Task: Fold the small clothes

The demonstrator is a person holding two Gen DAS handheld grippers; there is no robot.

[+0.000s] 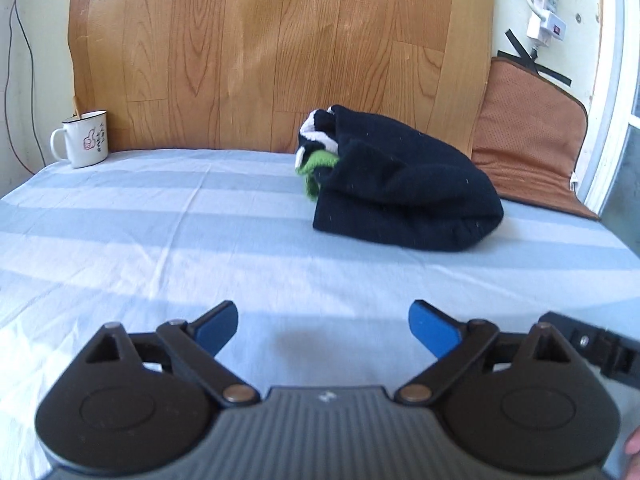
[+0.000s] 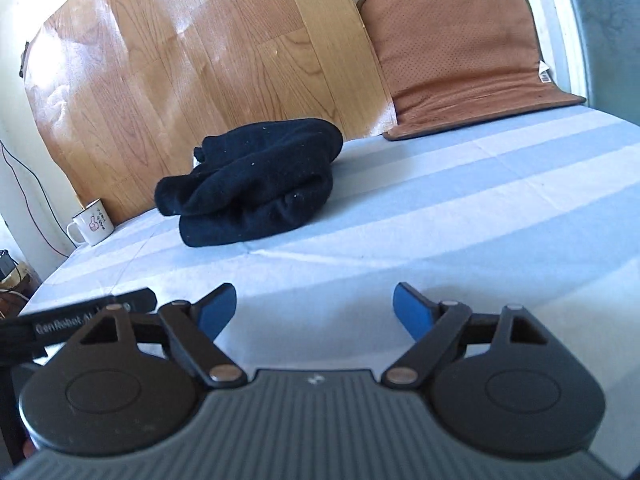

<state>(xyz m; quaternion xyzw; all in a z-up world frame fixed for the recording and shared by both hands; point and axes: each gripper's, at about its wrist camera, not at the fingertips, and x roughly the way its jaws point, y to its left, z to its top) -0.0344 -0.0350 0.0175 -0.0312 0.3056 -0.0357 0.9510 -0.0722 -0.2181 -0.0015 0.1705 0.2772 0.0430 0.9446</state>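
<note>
Garment [image 1: 404, 188], a dark folded bundle, lies on the striped sheet [image 1: 160, 220] near the mug [image 1: 85, 139]. Left gripper [image 1: 324, 330] and right gripper [image 2: 314, 312] spread, empty, apart from it. Risk: loose bundle may unfold if nudged.

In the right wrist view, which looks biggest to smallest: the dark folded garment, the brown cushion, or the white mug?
1. Brown cushion
2. Dark folded garment; not far behind, and it lies nearer the camera, so their true order is unsure
3. White mug; clearly smallest
</note>
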